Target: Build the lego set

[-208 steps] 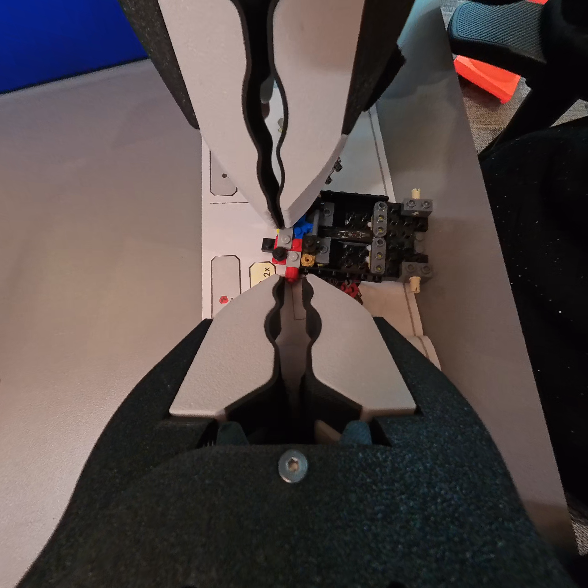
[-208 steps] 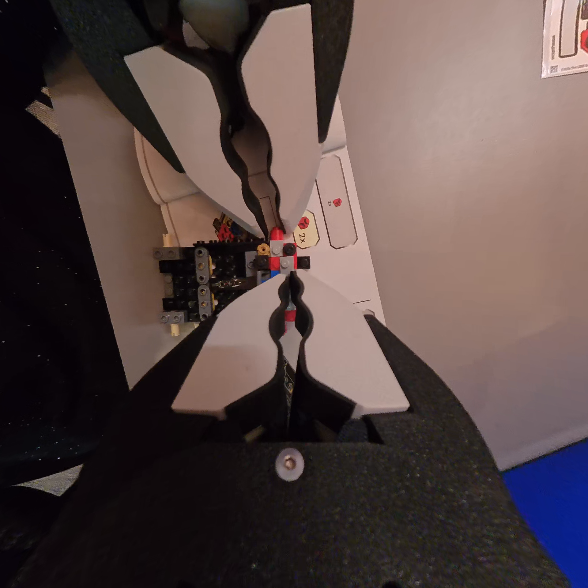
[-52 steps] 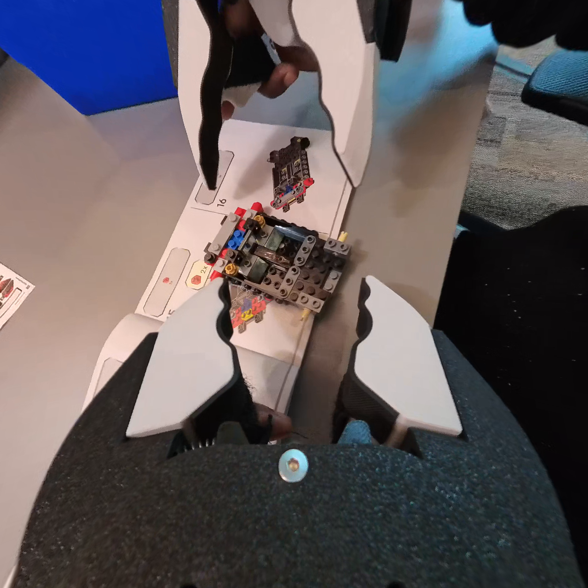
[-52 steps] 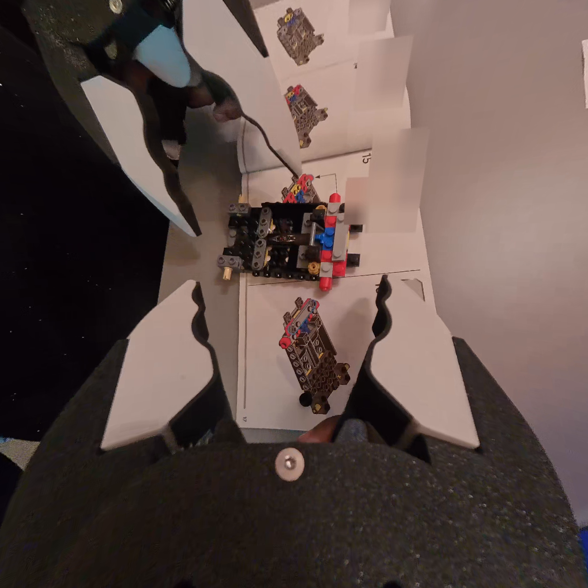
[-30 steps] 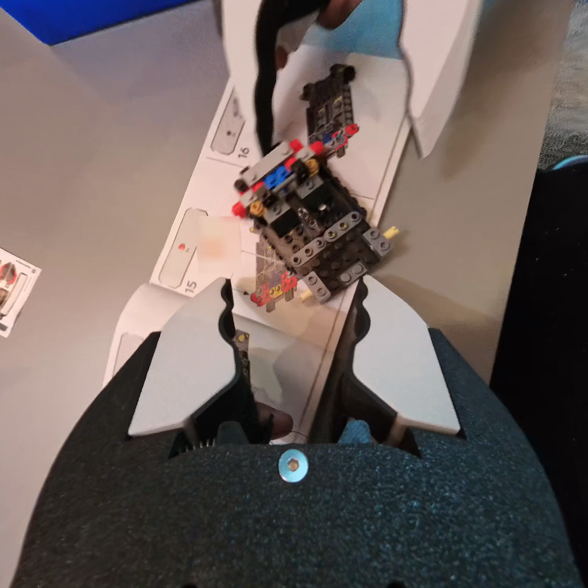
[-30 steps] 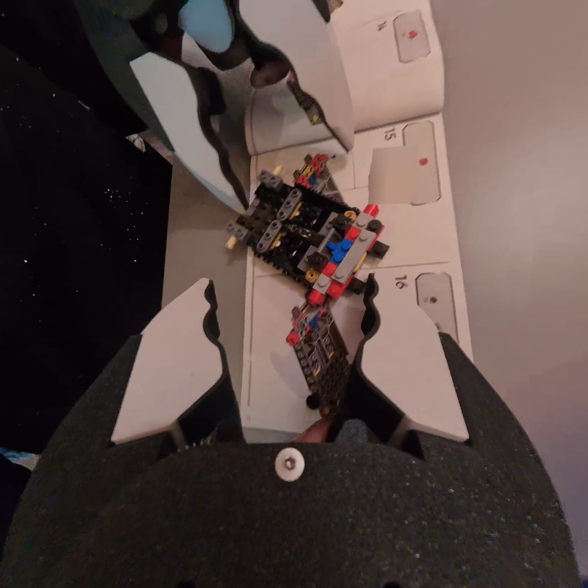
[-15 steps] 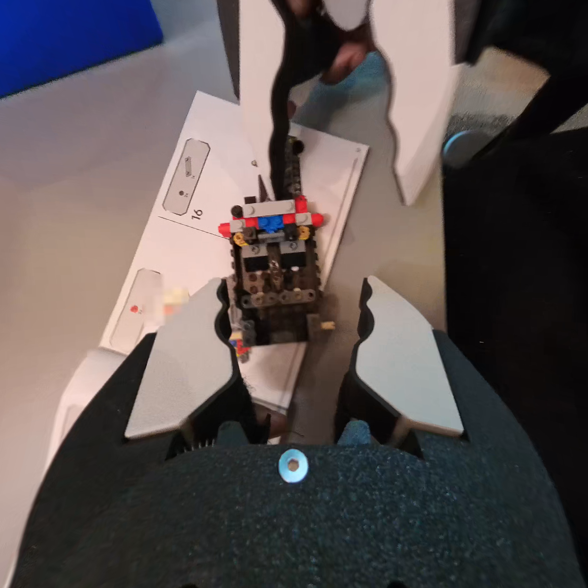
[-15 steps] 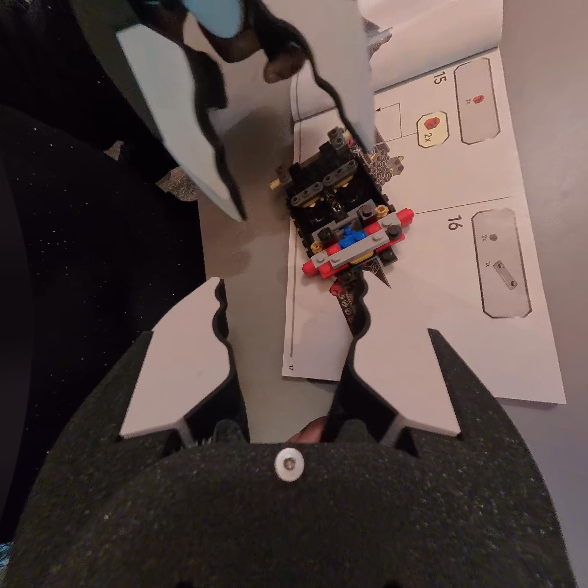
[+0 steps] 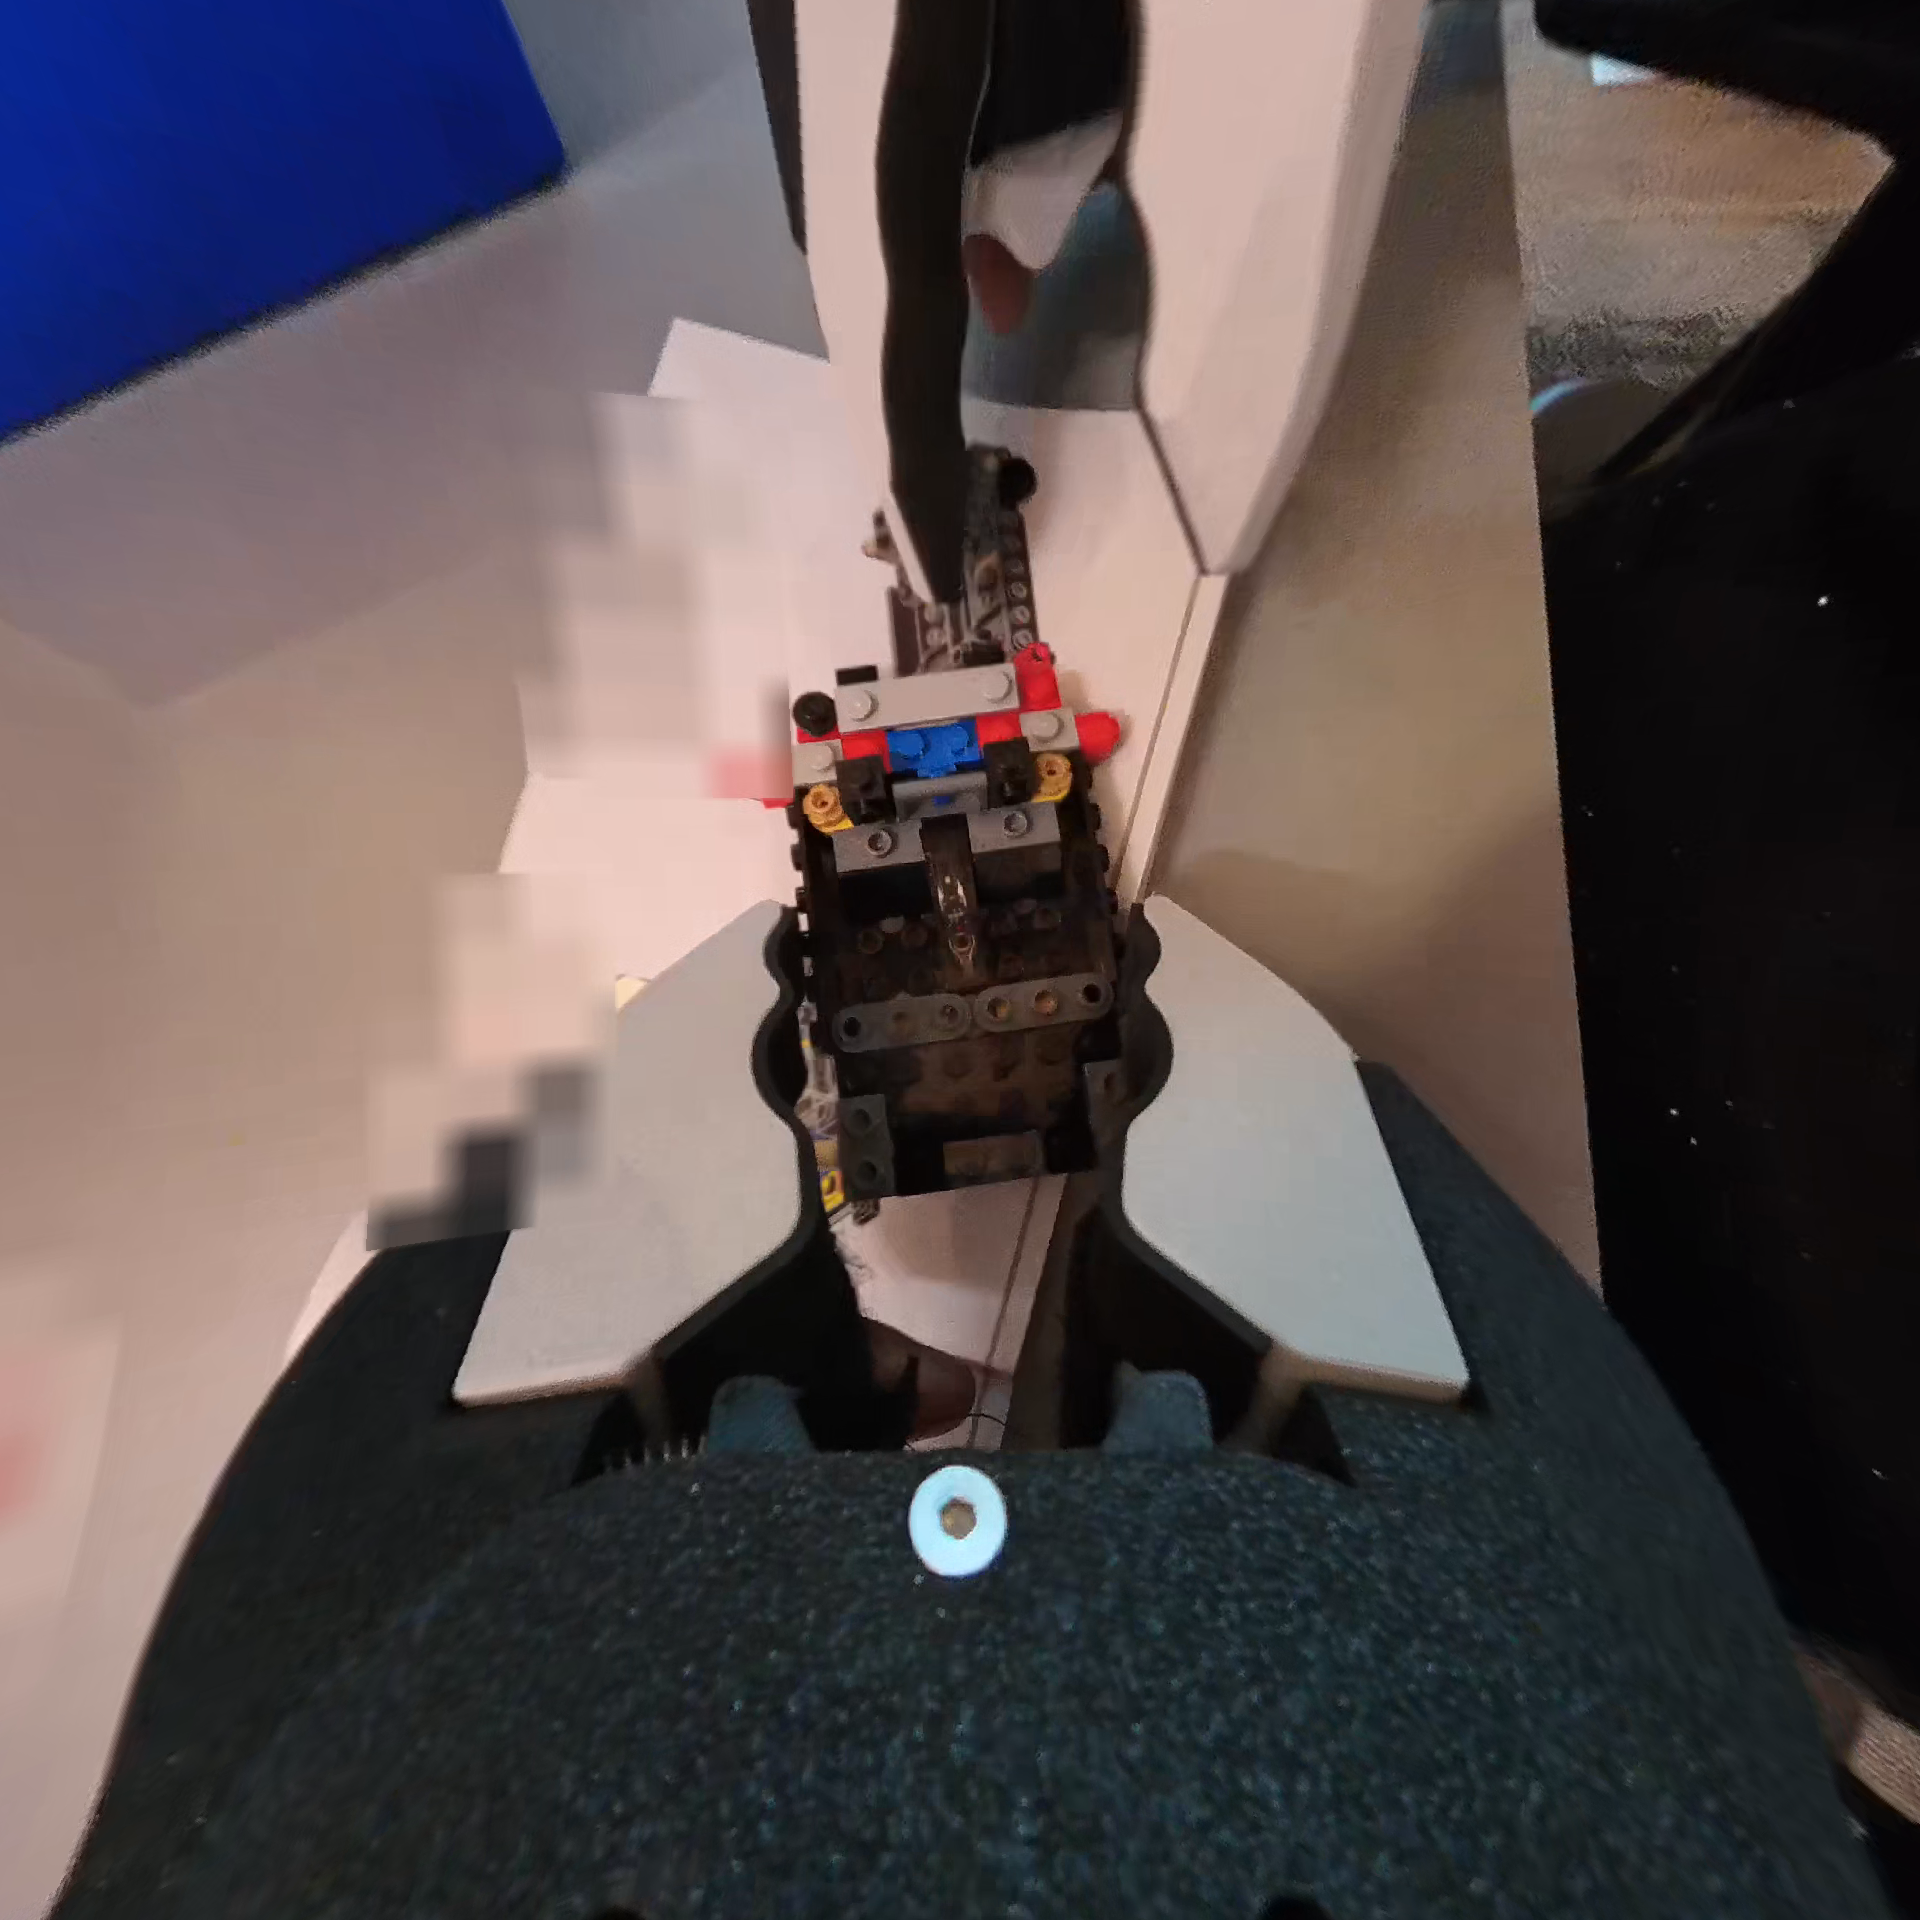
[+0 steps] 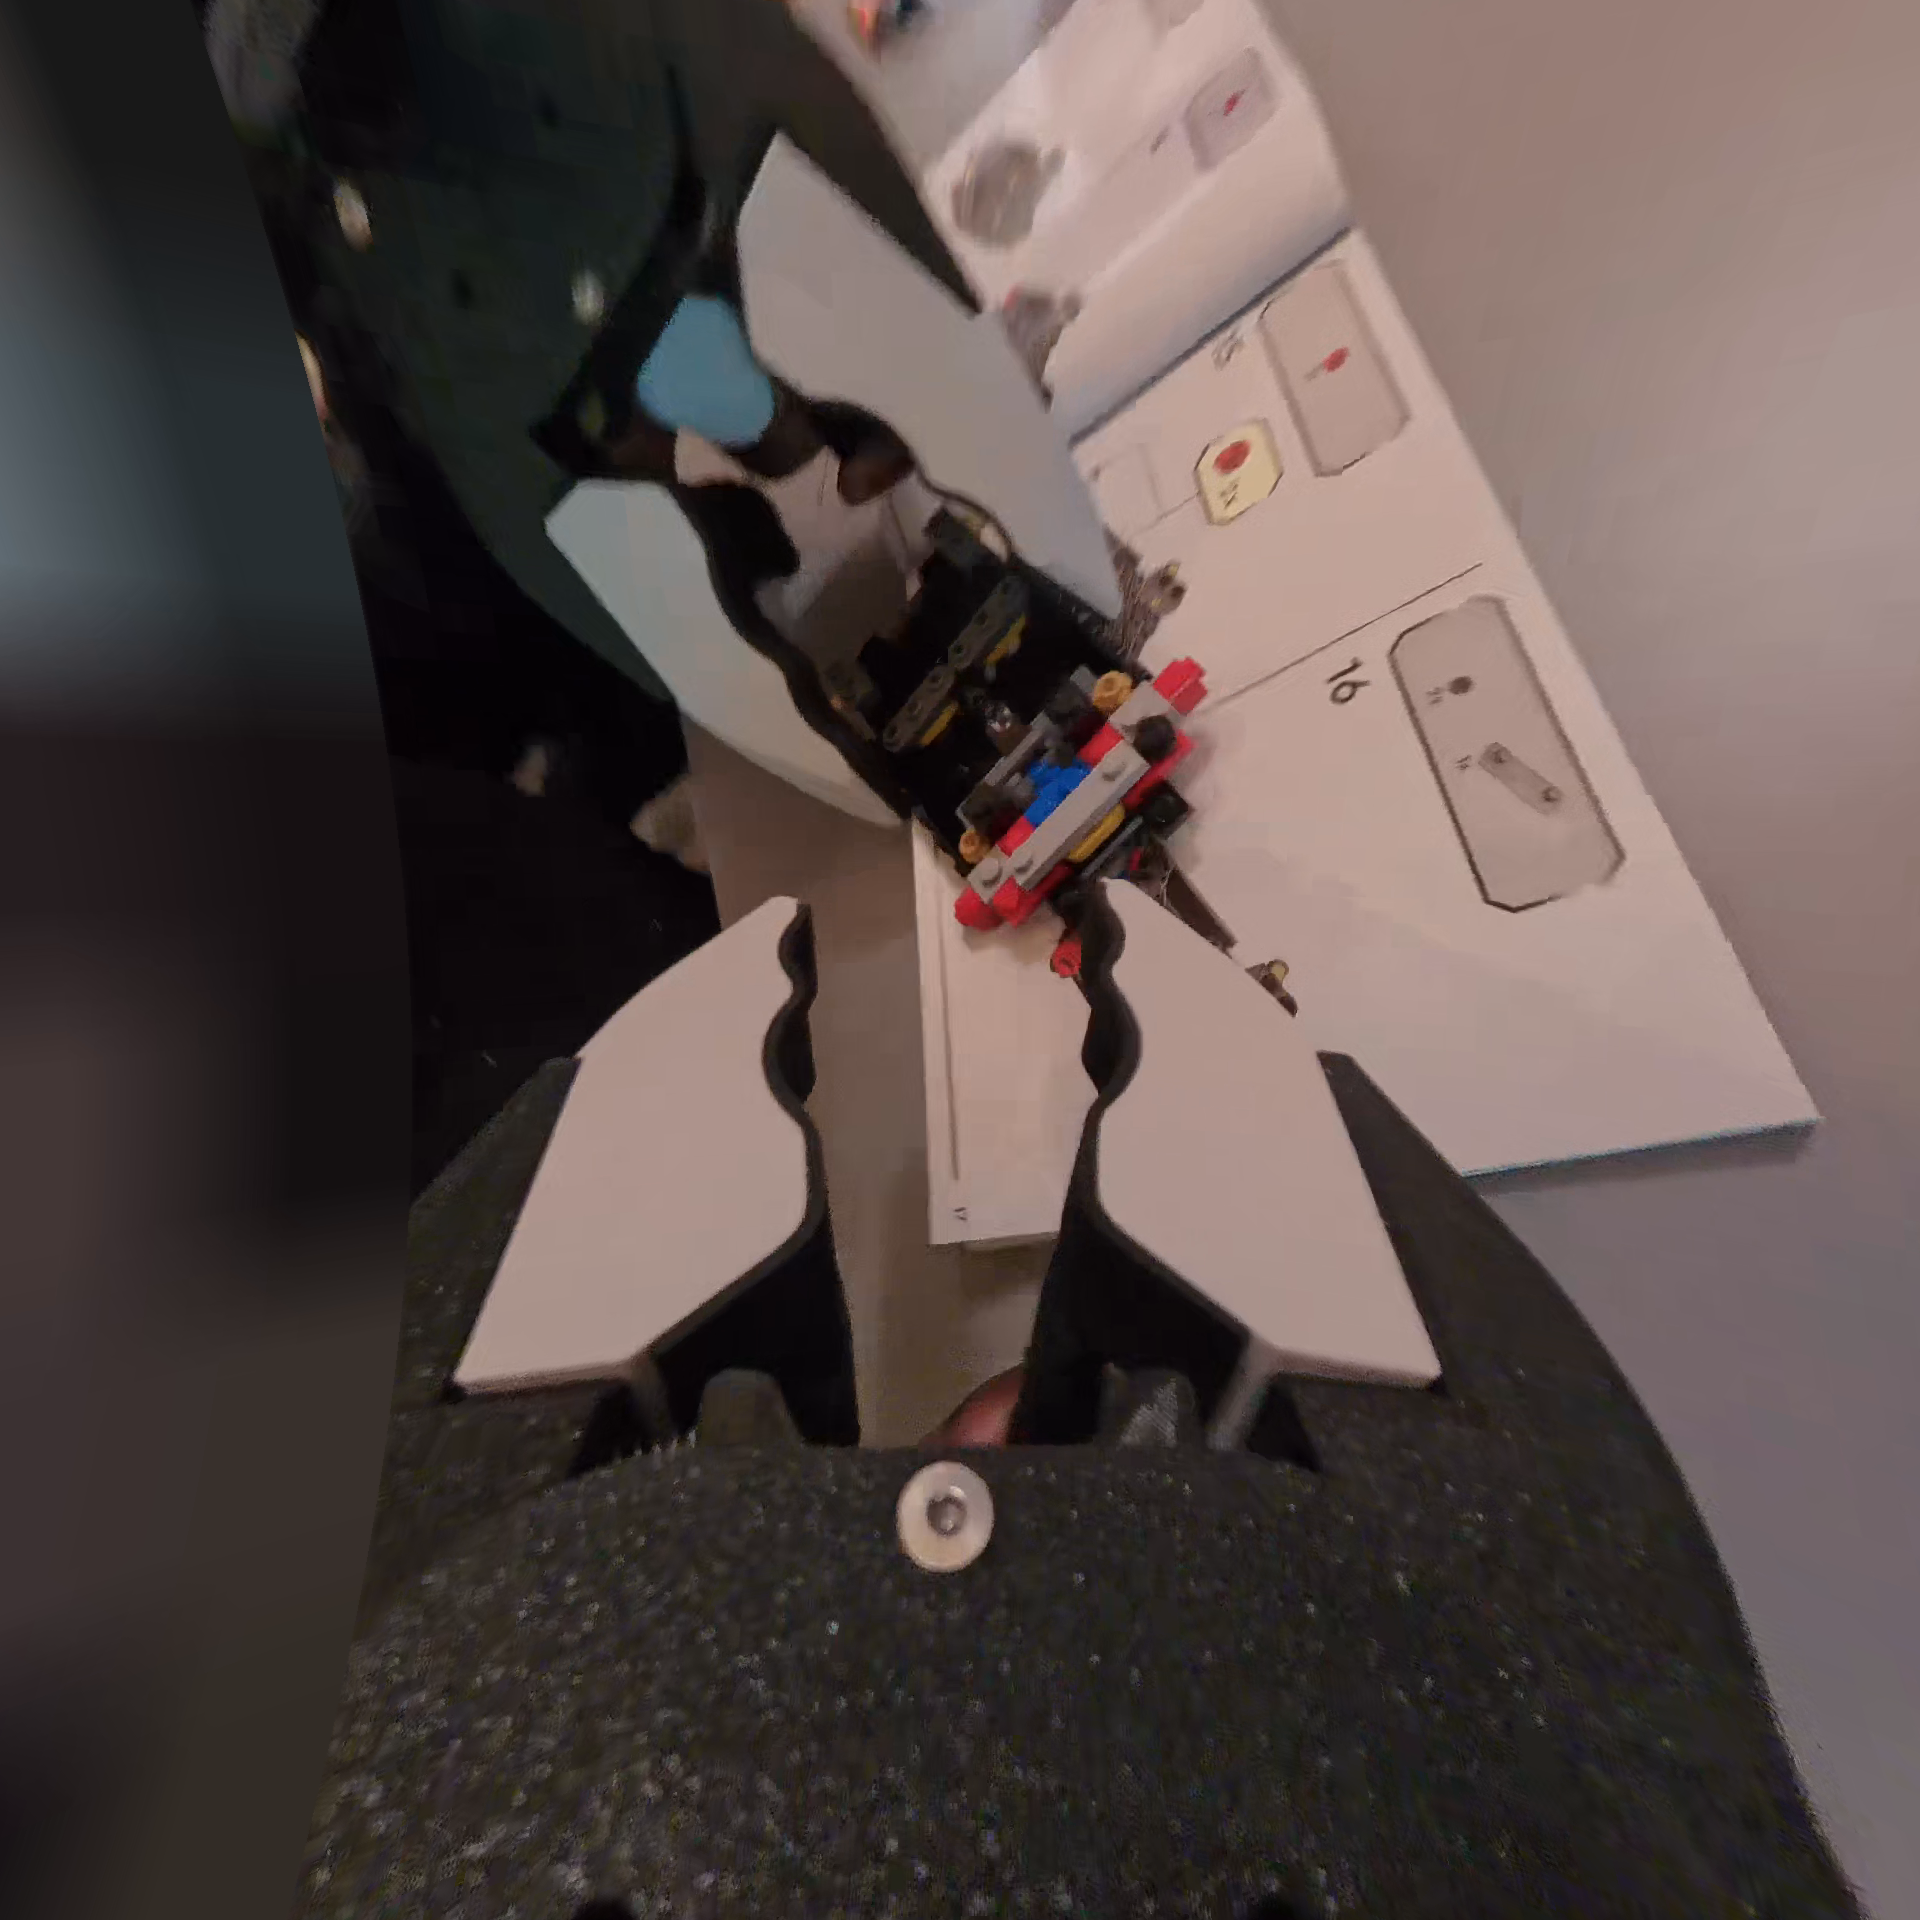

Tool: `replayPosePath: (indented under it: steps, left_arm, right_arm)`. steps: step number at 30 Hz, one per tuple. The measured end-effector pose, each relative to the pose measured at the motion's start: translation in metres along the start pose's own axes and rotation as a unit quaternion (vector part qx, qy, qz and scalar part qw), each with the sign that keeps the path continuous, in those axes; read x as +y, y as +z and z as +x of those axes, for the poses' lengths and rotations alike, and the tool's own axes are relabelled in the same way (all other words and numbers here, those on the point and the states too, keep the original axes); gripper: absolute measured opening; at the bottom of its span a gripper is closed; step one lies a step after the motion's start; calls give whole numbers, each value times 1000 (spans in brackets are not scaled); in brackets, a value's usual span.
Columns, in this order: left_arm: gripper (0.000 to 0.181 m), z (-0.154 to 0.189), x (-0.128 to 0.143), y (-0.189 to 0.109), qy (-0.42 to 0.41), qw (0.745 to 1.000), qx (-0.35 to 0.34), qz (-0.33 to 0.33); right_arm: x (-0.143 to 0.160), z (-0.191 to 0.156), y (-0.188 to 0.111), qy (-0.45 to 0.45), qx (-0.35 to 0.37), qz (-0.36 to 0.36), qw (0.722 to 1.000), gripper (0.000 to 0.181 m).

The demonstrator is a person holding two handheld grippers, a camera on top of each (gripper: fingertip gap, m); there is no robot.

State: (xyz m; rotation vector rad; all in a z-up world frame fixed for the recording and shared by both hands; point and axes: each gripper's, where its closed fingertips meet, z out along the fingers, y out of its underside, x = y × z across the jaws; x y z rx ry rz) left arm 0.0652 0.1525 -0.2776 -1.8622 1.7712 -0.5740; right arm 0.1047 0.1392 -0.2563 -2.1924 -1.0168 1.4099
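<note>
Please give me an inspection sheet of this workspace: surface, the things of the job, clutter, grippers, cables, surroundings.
Surface: grey table, bare beside the booklet.
Job's things: lego model, black with a red, grey and blue front bar, over the open instruction booklet.
Clutter: nothing seen.
Grippers: left gripper has its fingers against both sides of the model's black rear; right gripper is open and empty, tips just short of the red bar.
Cables: nothing seen.
Surroundings: blue panel behind the table.
</note>
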Motion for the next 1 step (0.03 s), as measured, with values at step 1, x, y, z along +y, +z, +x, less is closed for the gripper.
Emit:
replayPosePath:
  steps: [1]
  left_arm:
    - [58,-2,-4,-5,7,1000,-13,11]
  right_arm:
    - [-7,0,-3,24,-6,26,999,48]
